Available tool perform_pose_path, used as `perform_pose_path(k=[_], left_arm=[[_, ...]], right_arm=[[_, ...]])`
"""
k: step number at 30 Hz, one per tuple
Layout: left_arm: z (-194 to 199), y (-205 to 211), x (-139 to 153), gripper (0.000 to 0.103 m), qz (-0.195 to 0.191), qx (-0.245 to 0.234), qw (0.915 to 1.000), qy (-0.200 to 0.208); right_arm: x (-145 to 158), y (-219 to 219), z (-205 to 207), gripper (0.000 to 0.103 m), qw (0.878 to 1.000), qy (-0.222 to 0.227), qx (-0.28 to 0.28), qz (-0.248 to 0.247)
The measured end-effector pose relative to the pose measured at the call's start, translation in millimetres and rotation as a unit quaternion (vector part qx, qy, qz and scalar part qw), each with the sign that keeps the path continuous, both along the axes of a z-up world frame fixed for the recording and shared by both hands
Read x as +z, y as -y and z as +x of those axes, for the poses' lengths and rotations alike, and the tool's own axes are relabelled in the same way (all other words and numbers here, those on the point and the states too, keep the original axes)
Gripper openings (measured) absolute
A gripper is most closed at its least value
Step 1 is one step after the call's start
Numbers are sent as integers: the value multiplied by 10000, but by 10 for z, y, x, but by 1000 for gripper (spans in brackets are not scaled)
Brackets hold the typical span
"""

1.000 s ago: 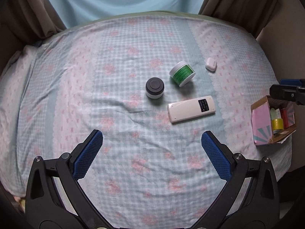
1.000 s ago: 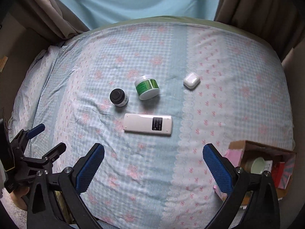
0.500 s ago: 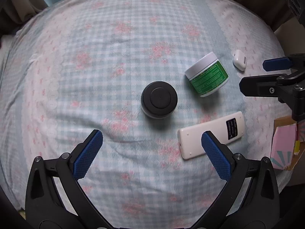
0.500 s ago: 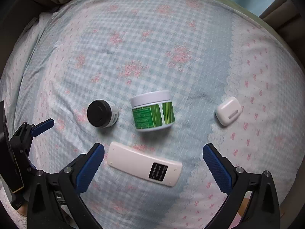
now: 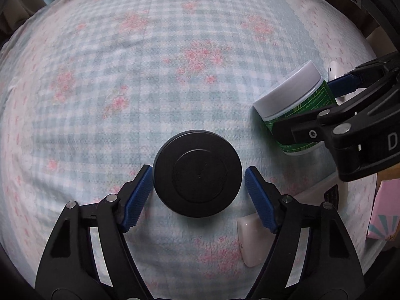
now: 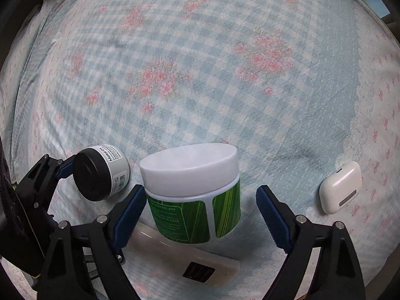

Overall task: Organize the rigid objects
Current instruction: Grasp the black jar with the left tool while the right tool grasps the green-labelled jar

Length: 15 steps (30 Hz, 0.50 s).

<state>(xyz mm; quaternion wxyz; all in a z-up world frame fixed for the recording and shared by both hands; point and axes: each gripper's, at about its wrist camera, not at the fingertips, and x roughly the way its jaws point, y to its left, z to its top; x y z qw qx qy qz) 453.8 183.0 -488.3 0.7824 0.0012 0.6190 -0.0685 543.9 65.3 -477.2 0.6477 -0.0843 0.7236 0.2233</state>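
Got both grippers down on the bedsheet at once, which is where it could get messy. My left gripper has its fingers apart around the black-lidded jar; left pad looks like it's touching the lid edge, right pad a hair off, though the fisheye makes that hard to call. Right gripper is spread either side of the green-labelled jar with gaps both sides, nothing clamped yet. My worries: the sheet is soft, so a lopsided squeeze could tip or skid a jar; the two grippers sit close together and could knock each other on the lift; the white remote lies right under the right gripper's fingers and might get snagged. The earbuds case sits well clear.
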Motion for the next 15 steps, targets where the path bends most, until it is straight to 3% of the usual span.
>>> perform_pose_path(k=[4,7,15], left_arm=[[51,34,-21,54,141,-2,9999,53],[74,0,-20,54,-29,48,9999,90],[-26,-71,73,54,-28,56,9999,136]], right_arm=[[-61,-40,4,70,10000,-71,31,50],[-66,-98,-14,68,9999,-2,118,-29],[16,-167,-109,67,9999,124,20,-26]])
